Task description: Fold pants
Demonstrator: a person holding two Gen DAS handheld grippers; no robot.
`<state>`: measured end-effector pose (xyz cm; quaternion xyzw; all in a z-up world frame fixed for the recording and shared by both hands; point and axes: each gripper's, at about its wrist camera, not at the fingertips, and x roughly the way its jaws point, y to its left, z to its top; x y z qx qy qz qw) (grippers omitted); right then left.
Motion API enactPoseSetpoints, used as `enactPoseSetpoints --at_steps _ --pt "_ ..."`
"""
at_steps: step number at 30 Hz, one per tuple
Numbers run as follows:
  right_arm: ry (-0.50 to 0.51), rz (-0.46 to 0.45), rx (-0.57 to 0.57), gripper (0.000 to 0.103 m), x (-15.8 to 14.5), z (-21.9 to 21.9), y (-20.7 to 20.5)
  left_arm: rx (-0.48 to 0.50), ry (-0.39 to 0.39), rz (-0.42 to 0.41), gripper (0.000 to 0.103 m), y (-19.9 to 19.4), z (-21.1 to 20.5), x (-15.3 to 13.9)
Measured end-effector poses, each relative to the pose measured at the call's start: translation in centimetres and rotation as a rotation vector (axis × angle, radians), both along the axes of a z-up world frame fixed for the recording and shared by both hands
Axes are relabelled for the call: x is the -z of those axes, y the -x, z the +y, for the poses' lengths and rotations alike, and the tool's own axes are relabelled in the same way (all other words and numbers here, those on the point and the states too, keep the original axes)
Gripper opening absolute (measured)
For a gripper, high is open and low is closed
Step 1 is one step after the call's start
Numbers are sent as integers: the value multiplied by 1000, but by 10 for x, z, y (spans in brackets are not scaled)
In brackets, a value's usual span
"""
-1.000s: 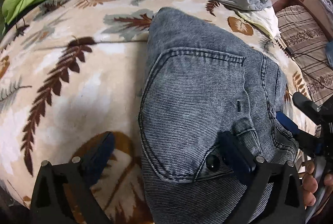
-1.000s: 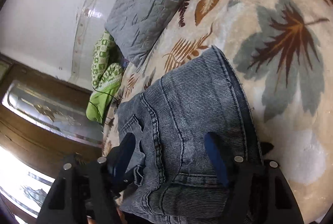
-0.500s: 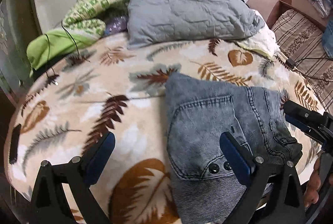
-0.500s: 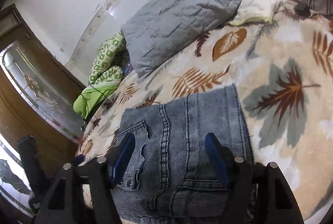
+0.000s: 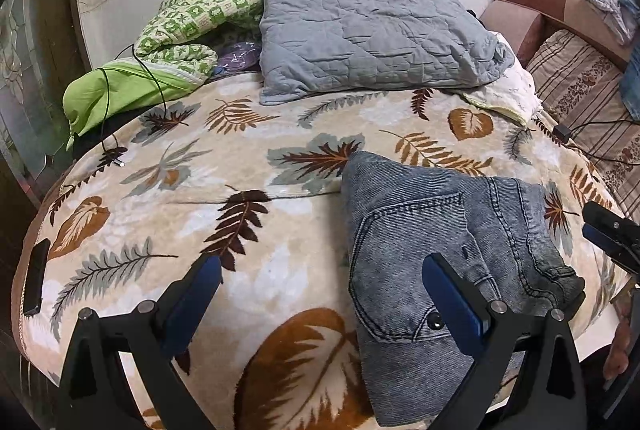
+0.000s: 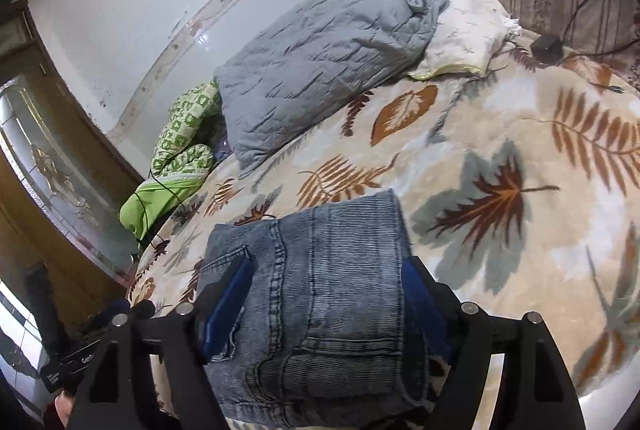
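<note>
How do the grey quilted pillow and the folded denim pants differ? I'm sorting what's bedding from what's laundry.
The grey quilted pillow lies against the wall at the bed's far end; the folded blue denim pants lie at the near edge. The pillow shows stitched quilting and creases; the pants show ribbed denim, seams, a pocket and buttons. The pillow is paler. Both rest on the leaf-print blanket.

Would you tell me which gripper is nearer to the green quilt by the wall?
Left. The left gripper hangs over bare blanket on the green quilt's side; the right gripper, opening, straddles the folded jeans farther away.
</note>
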<state>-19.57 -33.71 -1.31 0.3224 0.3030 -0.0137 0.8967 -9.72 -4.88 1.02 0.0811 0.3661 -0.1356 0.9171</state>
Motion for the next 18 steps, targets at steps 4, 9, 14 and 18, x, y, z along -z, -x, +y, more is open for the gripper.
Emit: enactPoseSetpoints --at_steps 4,9,14,18 --pt "-64 39 2 83 9 -12 -3 2 -2 2 101 -6 -1 4" --pt "-84 83 -3 83 20 -14 -9 8 -1 22 101 -13 -5 12" --pt "-118 108 3 83 29 -19 -11 21 20 48 101 -21 -7 21" --pt "-136 138 16 83 39 -25 -13 65 81 116 101 -31 -2 36"
